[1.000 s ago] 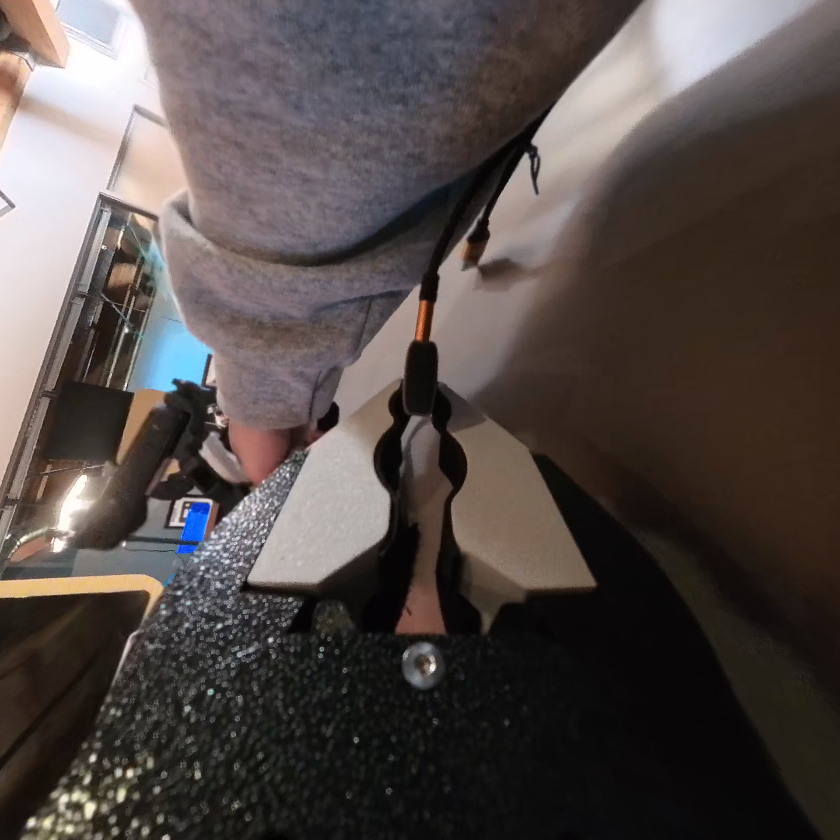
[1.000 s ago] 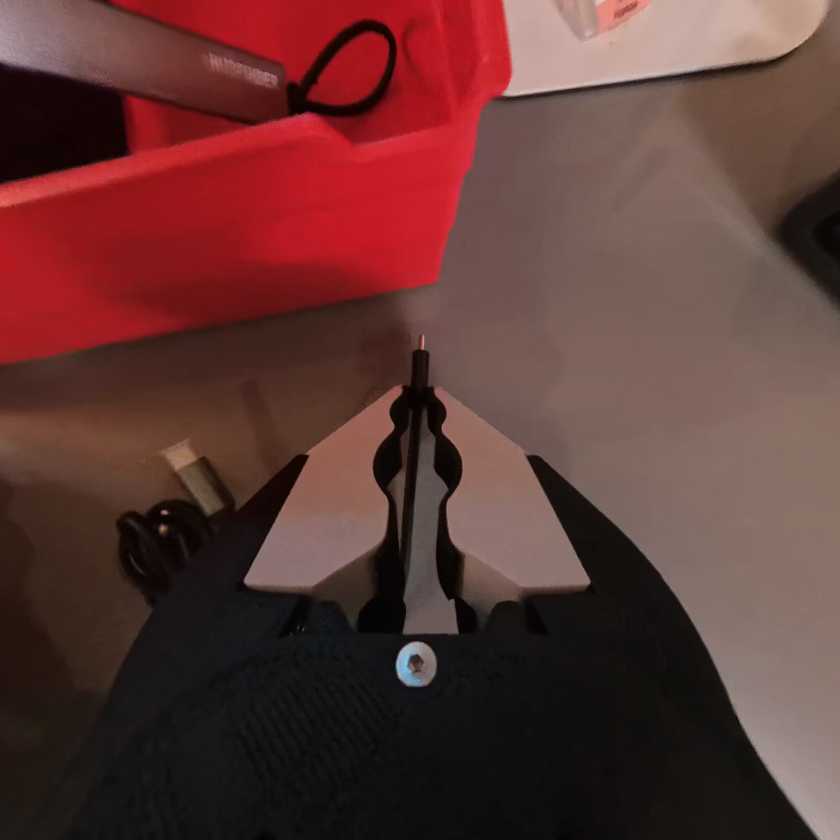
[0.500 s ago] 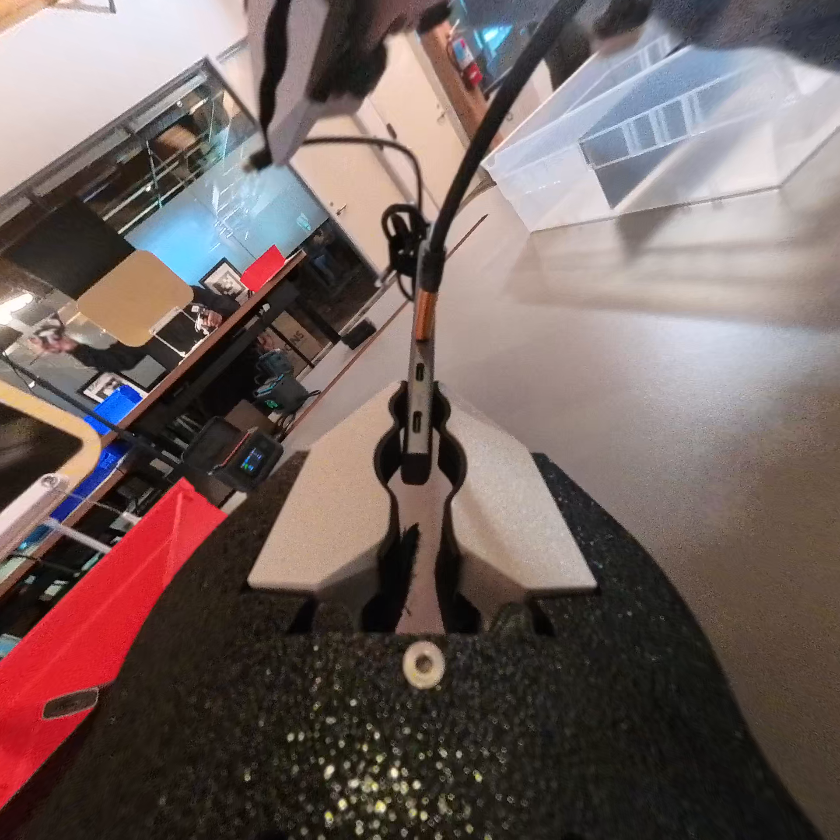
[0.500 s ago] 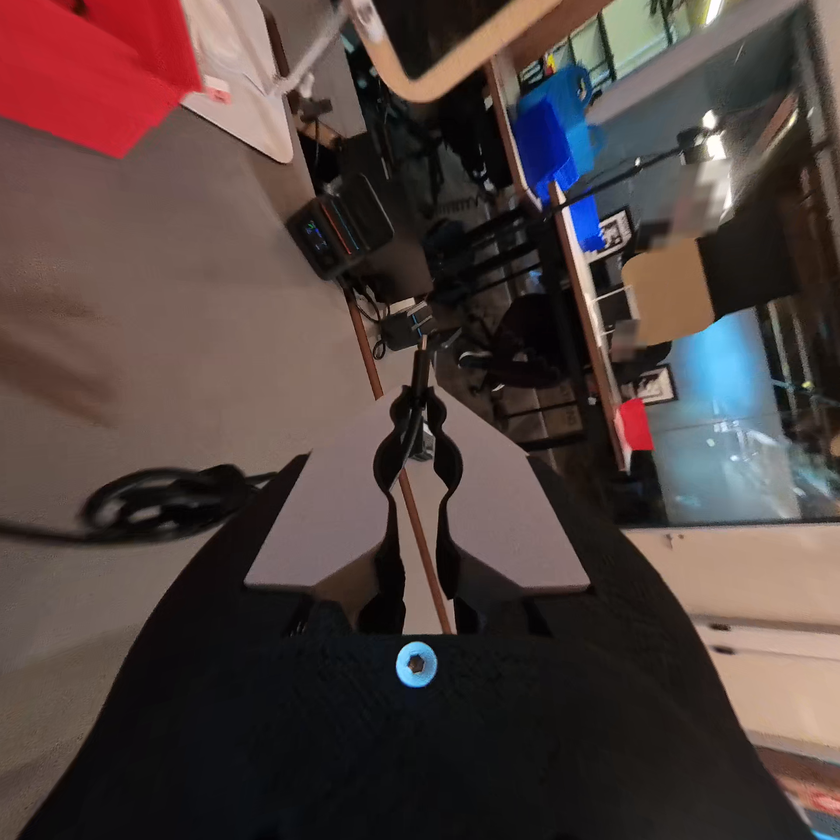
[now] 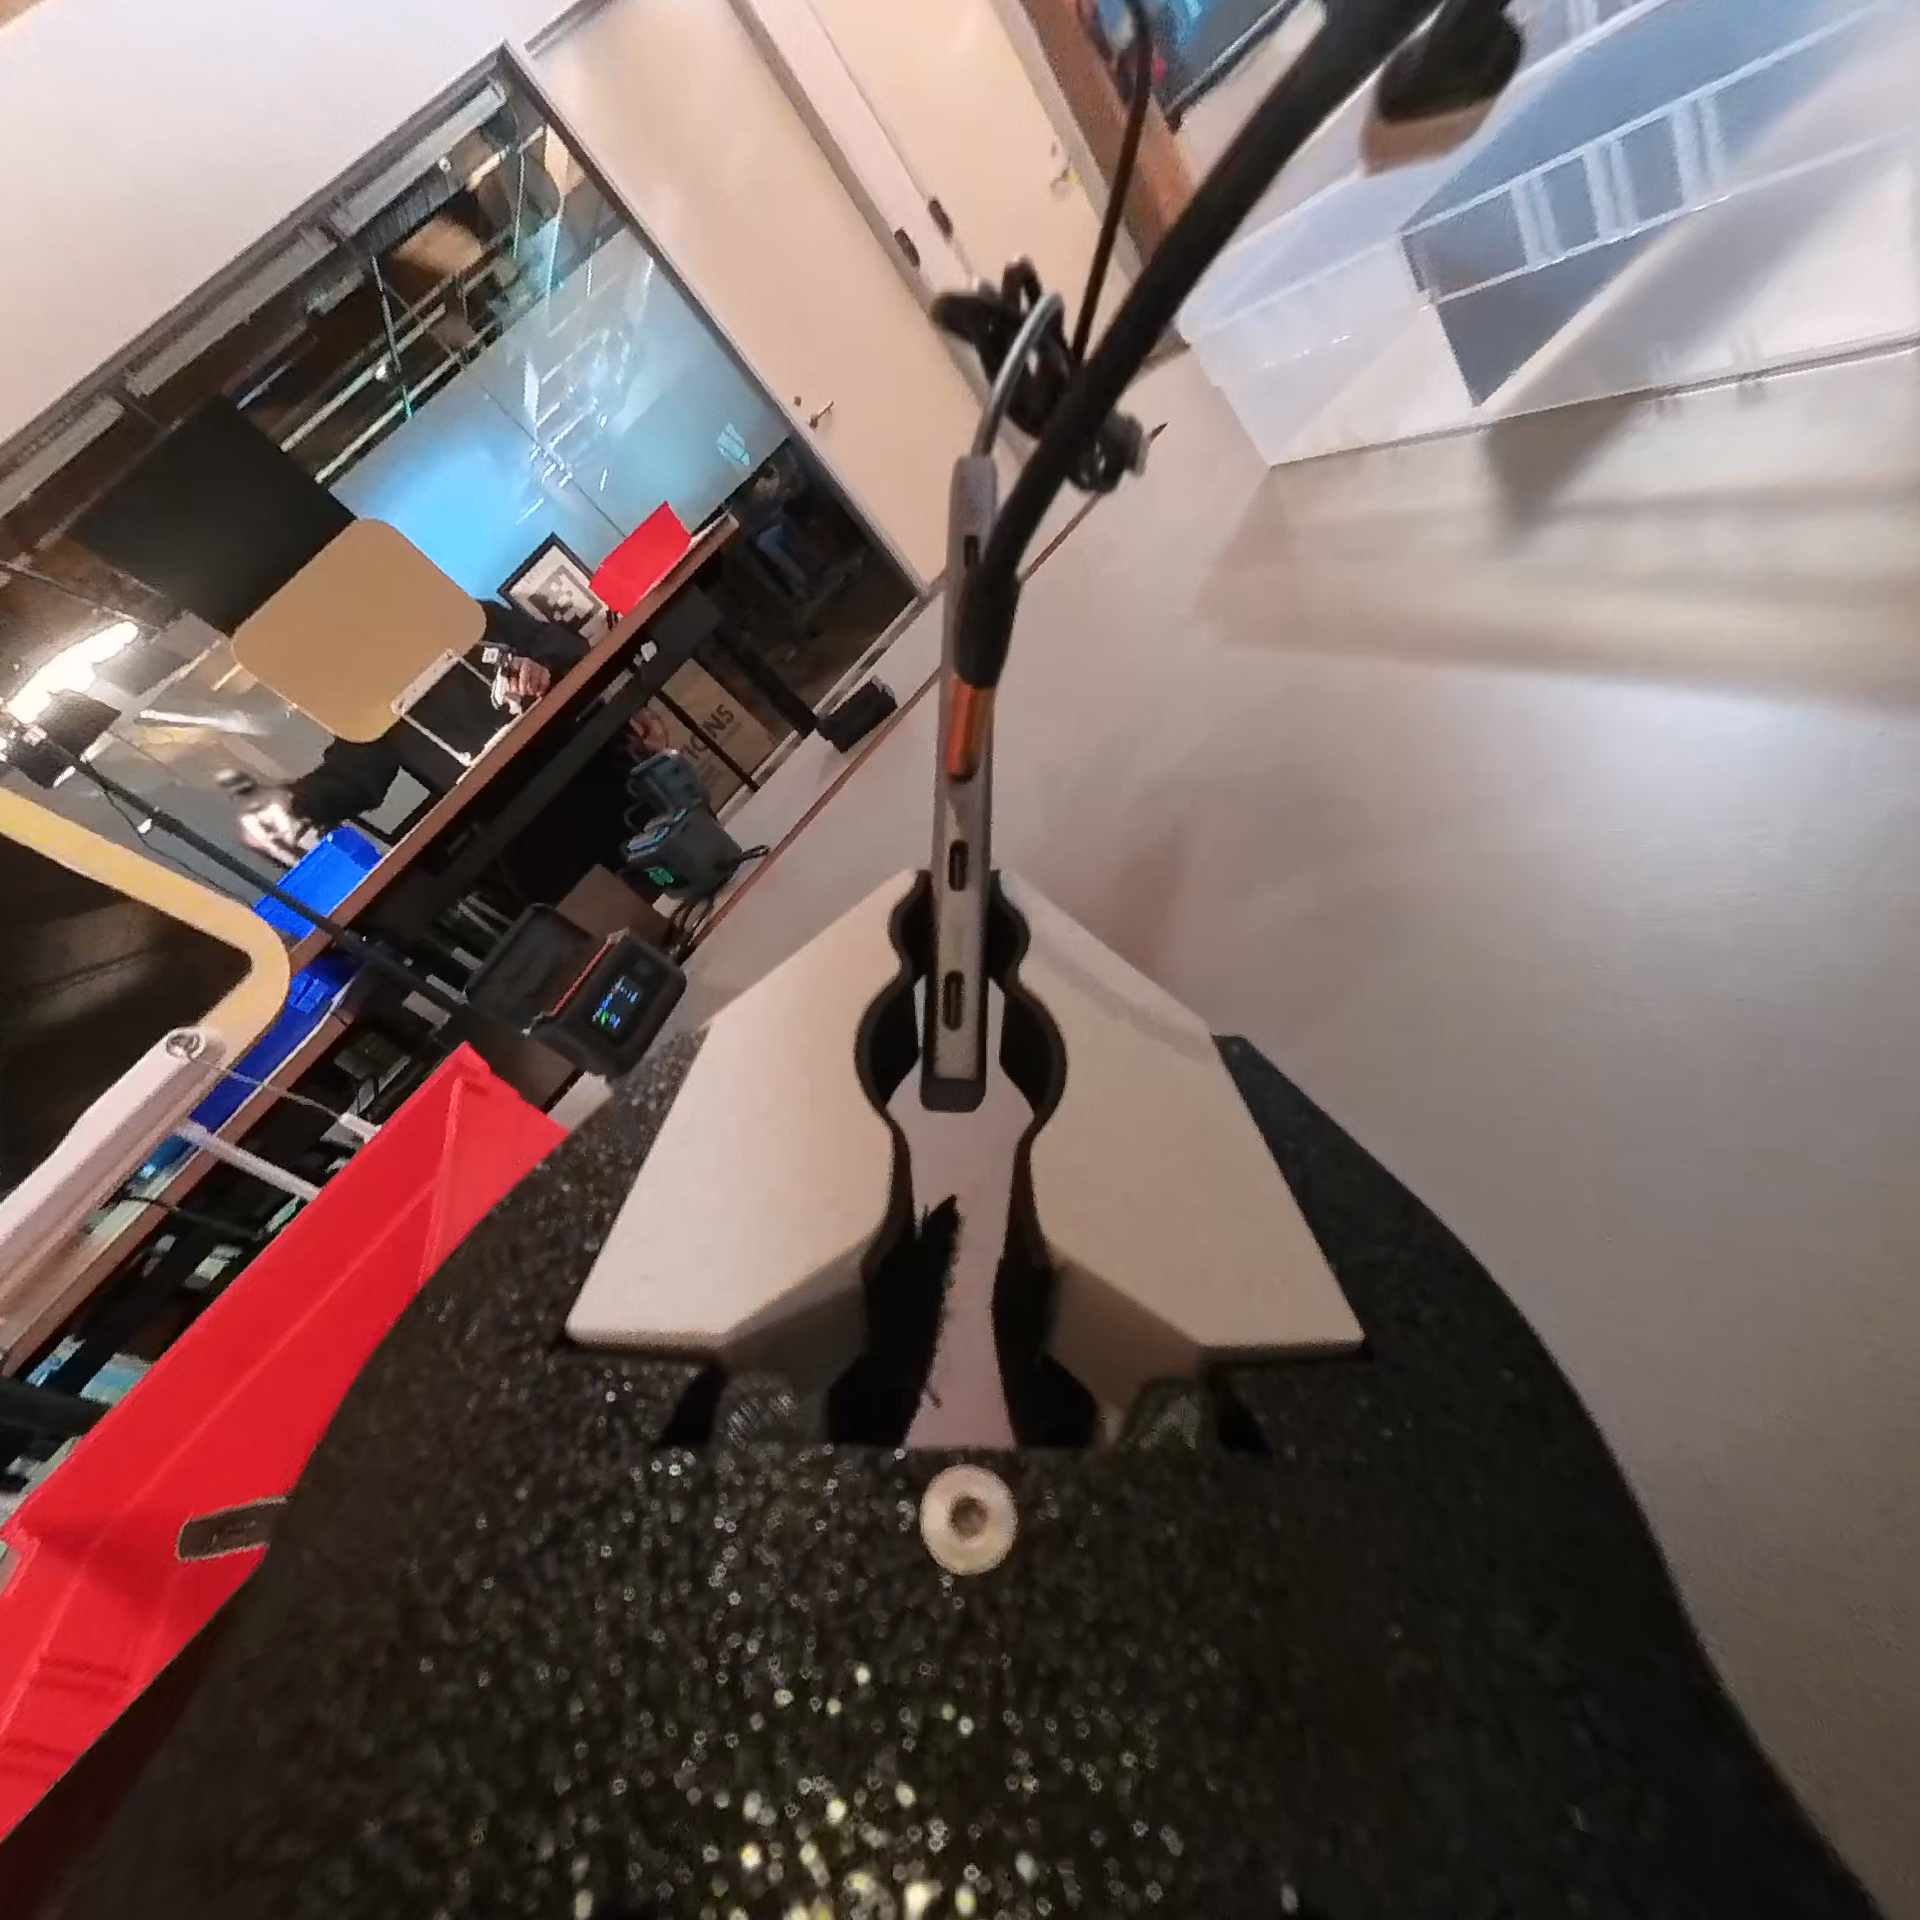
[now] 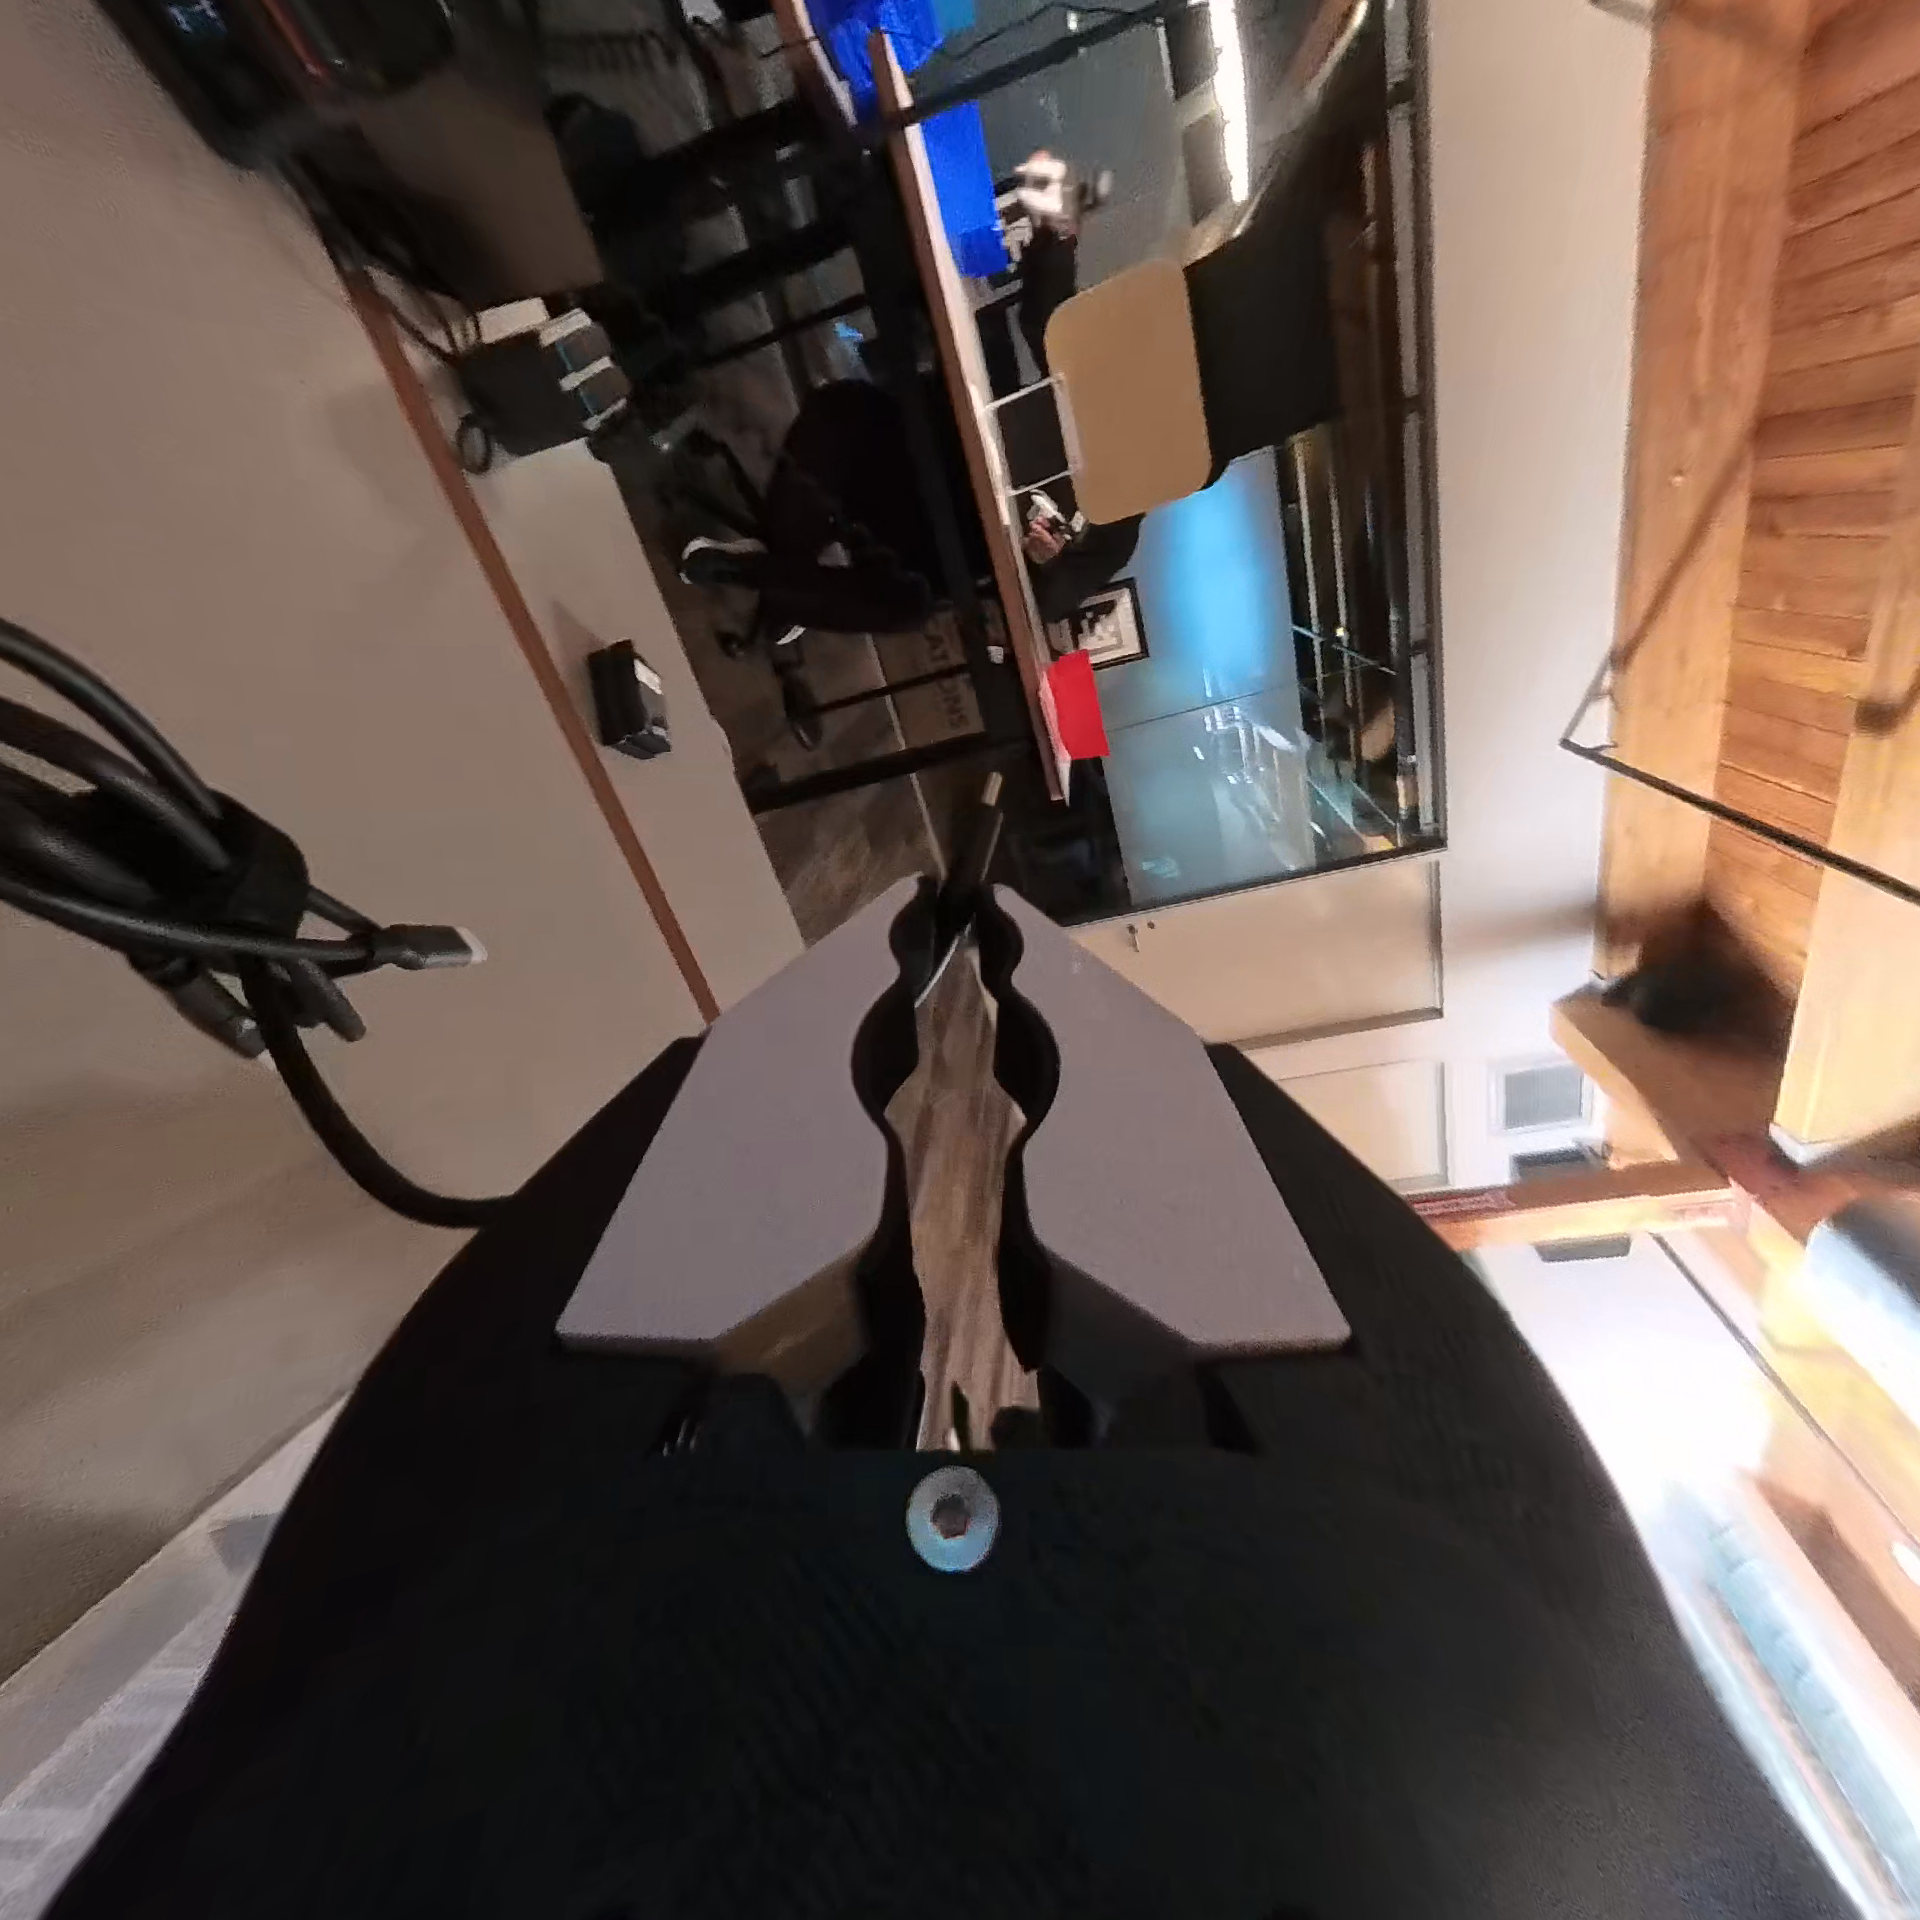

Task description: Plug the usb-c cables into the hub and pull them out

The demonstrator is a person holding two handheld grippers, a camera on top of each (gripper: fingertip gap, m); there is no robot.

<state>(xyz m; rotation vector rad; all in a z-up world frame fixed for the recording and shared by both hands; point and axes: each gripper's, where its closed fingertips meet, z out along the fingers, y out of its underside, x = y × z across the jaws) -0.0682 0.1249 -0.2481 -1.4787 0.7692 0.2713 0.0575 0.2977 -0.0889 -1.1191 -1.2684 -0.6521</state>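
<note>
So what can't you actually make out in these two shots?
- Left wrist view: where the black cable with the orange collar leads; the top edge cuts it off.
- Left wrist view: whether that plug is fully seated in the hub; the hub shows edge-on only.
- Right wrist view: the hub itself is out of frame.
- Right wrist view: the held USB-C plug is small against dark clutter; its tip detail is unclear.

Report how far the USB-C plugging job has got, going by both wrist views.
Done: one cable with an orange collar looks seated in the hub.
In hand: the left hand-held gripper clamps the hub's end, two side ports below the seated plug still empty. The right hand-held gripper pinches a black USB-C plug, tip free in the air.
Left: insert that plug, then pull the cables out.
</note>
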